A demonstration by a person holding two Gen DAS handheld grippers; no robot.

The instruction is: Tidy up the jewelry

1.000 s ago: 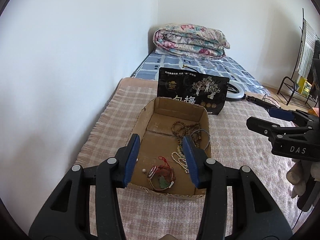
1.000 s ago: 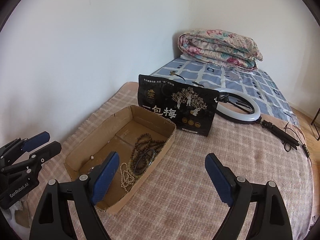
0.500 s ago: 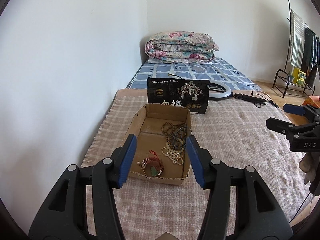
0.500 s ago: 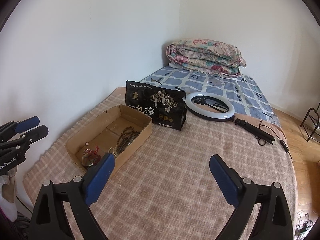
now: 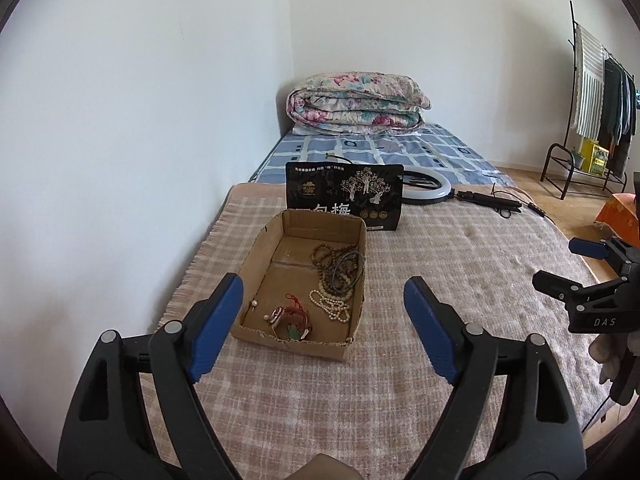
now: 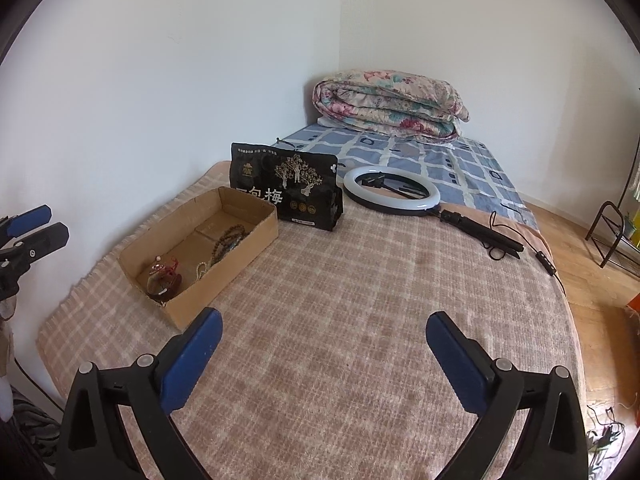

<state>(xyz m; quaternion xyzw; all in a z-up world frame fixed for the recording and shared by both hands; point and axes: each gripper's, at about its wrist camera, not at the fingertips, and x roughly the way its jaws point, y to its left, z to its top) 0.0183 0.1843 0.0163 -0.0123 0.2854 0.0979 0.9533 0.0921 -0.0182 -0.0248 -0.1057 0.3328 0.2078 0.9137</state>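
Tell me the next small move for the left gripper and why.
Probably no further reach: hold back, or set it down. The left gripper, whose jaws have just been opening, is empty and short of the cardboard box, which already holds the brown beads, pearl strand and red-corded piece. No jewelry shows loose on the blanket.

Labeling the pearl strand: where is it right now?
In the left wrist view, the pearl strand lies inside the cardboard box, toward its near right corner, between the dark wooden beads behind and the red-corded watch to its left.
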